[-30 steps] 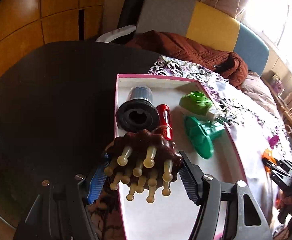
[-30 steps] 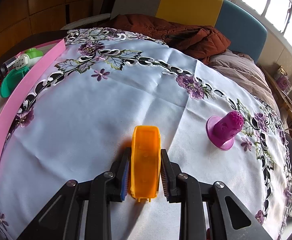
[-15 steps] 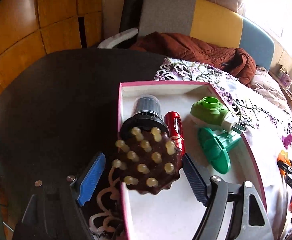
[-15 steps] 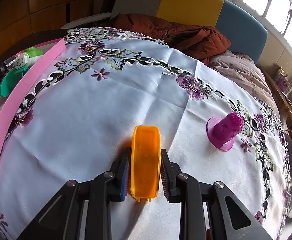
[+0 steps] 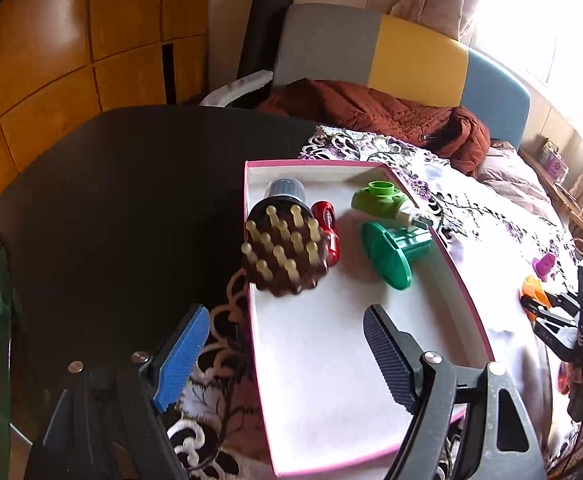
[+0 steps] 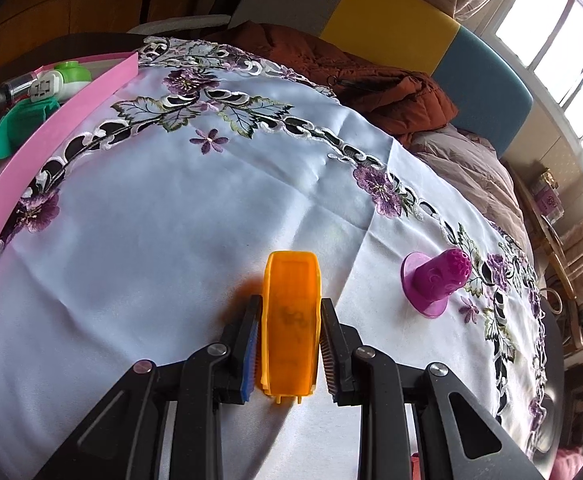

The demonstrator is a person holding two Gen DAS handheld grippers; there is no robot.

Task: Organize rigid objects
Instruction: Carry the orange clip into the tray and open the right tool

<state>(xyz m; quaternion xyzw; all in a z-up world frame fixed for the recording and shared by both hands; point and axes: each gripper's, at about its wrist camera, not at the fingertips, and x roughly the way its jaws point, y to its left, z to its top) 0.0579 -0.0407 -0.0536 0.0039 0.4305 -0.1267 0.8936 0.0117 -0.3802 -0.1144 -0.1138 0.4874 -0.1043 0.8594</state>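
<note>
No readable text in either view.
You will find no label, brand, number or sign that can be made out: the dark smudge on the orange piece is too blurred to read, and the small pink box on the far right sill shows only an unclear emblem.

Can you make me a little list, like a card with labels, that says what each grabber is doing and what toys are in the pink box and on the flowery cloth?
left gripper: open, nothing between its fingers
right gripper: shut on the orange piece
pink box: brown brush with pegs, red piece, black-and-grey filter, light green plug, dark green funnel shape
flowery tablecloth: purple cone-shaped piece standing beside the orange piece
behind the table: brown jacket
</note>
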